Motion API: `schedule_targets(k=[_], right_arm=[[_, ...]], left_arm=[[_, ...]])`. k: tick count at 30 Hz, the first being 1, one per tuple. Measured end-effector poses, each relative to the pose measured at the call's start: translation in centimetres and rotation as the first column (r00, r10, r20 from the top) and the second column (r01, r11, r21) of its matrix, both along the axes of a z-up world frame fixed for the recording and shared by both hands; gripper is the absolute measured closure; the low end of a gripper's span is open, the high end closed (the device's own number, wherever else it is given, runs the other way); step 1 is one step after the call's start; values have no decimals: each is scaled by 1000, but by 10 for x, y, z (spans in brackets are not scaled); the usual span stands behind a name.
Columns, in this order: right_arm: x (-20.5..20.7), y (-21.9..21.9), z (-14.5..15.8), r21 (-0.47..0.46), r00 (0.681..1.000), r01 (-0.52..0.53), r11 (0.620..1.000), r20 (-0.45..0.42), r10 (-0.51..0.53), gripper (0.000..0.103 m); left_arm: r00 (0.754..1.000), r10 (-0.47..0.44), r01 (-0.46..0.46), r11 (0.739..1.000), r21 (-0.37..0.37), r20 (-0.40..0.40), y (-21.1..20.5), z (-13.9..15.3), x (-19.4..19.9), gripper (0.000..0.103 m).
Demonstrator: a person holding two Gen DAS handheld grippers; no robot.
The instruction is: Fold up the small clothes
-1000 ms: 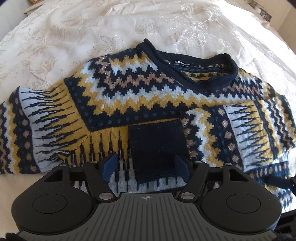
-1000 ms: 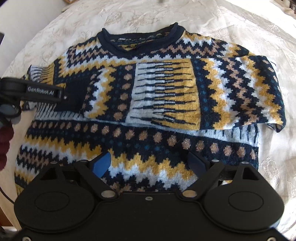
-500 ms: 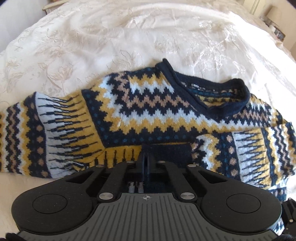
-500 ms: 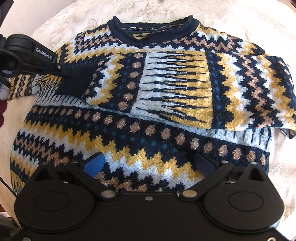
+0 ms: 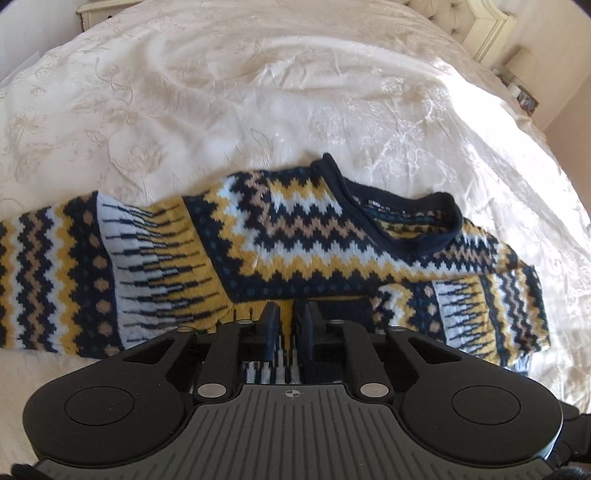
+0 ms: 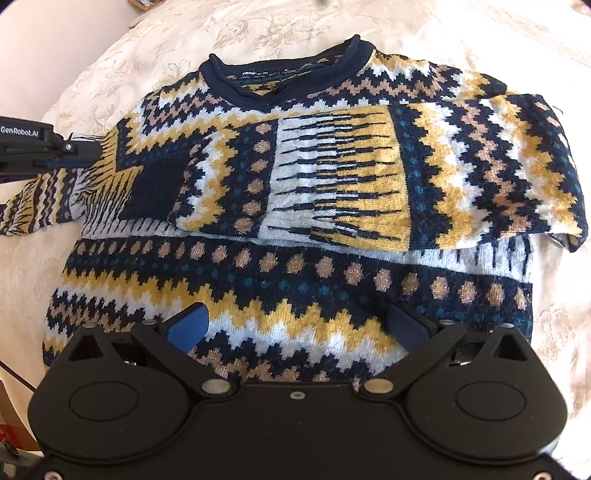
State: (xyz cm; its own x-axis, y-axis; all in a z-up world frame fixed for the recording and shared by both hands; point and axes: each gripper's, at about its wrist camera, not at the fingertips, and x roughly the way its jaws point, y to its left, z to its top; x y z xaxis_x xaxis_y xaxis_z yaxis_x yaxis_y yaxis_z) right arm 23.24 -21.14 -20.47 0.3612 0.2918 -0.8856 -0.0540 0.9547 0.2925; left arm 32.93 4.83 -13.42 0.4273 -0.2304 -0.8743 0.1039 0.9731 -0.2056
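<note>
A knitted sweater (image 5: 314,236) in navy, yellow, white and tan zigzags lies face up on a white bedspread (image 5: 258,92), with its collar (image 6: 280,77) at the far side. One sleeve (image 6: 332,177) is folded across the chest. The other sleeve (image 5: 55,273) stretches out to the left. My left gripper (image 5: 289,319) is shut on the sweater's fabric by that sleeve's armpit, and the right wrist view shows it (image 6: 92,149) pulling the knit up at the left edge. My right gripper (image 6: 295,325) hangs open over the sweater's lower body (image 6: 295,266), holding nothing.
The embroidered bedspread (image 6: 92,74) reaches out on all sides of the sweater. A padded headboard (image 5: 480,22) and a bedside surface with small items (image 5: 524,99) are at the far right. A wooden furniture edge (image 5: 99,9) shows at the far left.
My left gripper went from open over the navy cuff to shut on the fabric, then drew back and up. The right gripper stayed open and shifted a little over the hem.
</note>
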Motion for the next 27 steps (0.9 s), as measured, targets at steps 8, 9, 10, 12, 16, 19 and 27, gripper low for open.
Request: schedule_targets(k=[8,9,10,12,16,19,27], right_arm=[[-2,-1,1,-3,1000,-22,1000,-12,22,0],[-2,0,0,-2,1000,-25,1000,-15,25,0],[-1,0,0,-2,999,-27,1000,-17,27,0],[1,1,-2,0,999,-29,1000,-20,29,0],[4,3,-4,0,999,-33,999,-23,33,0],[5,3,-5,2,999,-34,999,-27,34,0],[3,3,-3,3,999,-30,1000,-24,30,0]], left_arm=[[997,-37,35,999,-28,-69,-10,-33,-11,60],[997,-31,29,999,-30,-73,-9,-36,-9,59],[997,-26,23,999,-40,-77,-9,-38,-7,59],[996,-17,10,997,-81,-85,-8,-44,-1,58],[995,-23,11,992,-127,-94,-14,-53,11,58],[995,-6,-10,988,-157,-103,-17,-56,18,59],[1000,7,-8,996,-93,-19,-20,-20,10,97]])
